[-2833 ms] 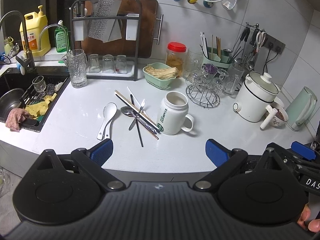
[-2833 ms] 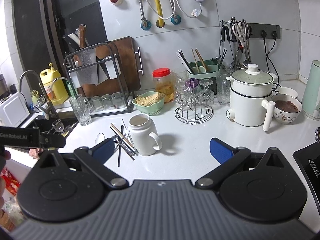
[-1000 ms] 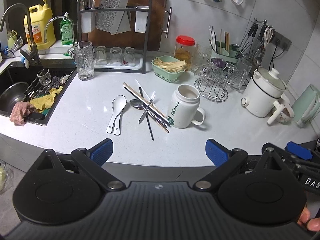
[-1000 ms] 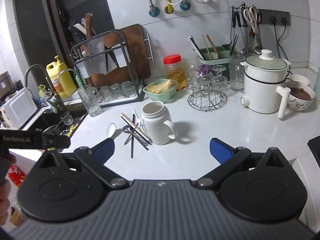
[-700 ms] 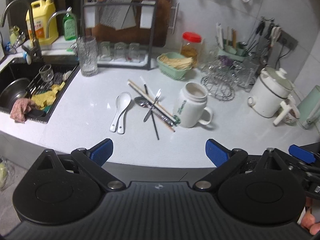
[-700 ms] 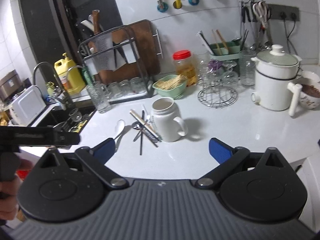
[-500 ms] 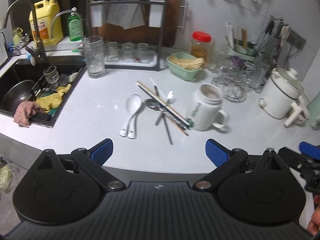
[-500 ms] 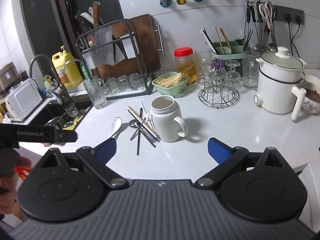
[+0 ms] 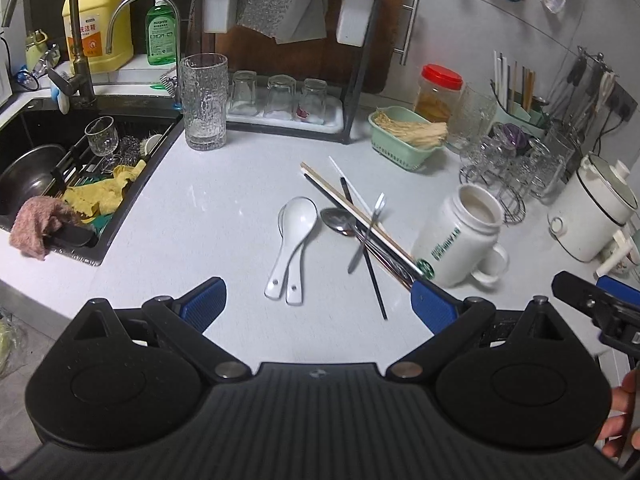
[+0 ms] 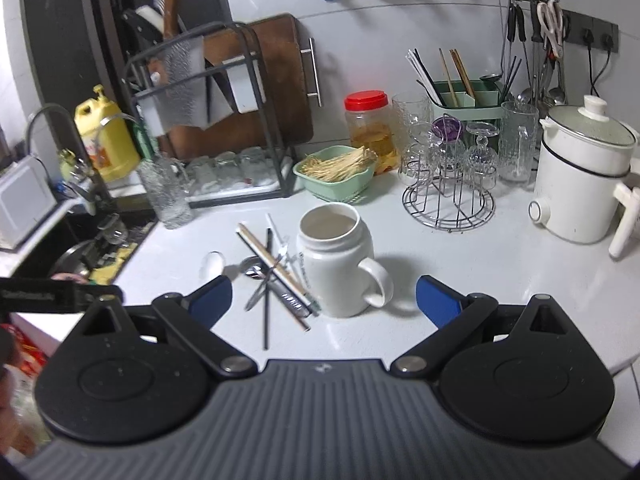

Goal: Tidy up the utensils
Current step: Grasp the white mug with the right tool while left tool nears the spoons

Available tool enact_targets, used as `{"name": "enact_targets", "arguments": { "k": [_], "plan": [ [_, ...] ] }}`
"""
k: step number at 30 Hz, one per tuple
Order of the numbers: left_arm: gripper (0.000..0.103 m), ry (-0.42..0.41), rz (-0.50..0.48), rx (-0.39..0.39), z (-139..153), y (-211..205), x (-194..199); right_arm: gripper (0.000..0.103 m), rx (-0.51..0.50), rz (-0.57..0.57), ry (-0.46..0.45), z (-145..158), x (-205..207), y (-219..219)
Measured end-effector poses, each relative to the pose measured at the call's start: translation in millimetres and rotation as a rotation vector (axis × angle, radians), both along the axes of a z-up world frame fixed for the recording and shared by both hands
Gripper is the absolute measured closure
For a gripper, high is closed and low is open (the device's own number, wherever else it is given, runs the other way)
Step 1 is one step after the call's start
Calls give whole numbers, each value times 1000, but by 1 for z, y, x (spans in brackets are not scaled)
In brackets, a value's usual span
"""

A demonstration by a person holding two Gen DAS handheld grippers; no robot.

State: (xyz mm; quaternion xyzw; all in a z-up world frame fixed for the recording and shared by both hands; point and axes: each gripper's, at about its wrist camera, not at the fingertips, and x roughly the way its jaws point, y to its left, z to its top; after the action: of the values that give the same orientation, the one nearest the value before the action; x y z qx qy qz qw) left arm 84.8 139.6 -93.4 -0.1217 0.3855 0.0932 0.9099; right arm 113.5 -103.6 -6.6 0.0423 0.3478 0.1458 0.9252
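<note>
On the worktop (image 9: 208, 216) we count two white spoons (image 9: 294, 226), one metal spoon (image 9: 338, 218), one mug (image 9: 460, 236), one tall glass (image 9: 203, 101) and one green basket (image 9: 404, 138).

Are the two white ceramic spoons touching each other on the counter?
Touching. The left wrist view shows the two white spoons nested, one bowl overlapping the other, handles side by side.

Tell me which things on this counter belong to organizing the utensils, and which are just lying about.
For the job:
white ceramic spoons
metal spoon
chopsticks
fork
white mug

Just lying about:
tall glass
green basket
red-lidded jar
white electric pot
dish soap bottle
</note>
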Motion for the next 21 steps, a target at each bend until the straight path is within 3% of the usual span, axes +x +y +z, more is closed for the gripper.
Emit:
{"name": "enact_targets", "arguments": {
  "k": [13, 21],
  "plan": [
    [3, -6, -111, 30, -28, 30, 74, 3, -134, -33, 64, -39, 74, 38],
    [3, -14, -181, -13, -42, 58, 128, 3, -182, -74, 117, -55, 115, 55]
  ]
}}
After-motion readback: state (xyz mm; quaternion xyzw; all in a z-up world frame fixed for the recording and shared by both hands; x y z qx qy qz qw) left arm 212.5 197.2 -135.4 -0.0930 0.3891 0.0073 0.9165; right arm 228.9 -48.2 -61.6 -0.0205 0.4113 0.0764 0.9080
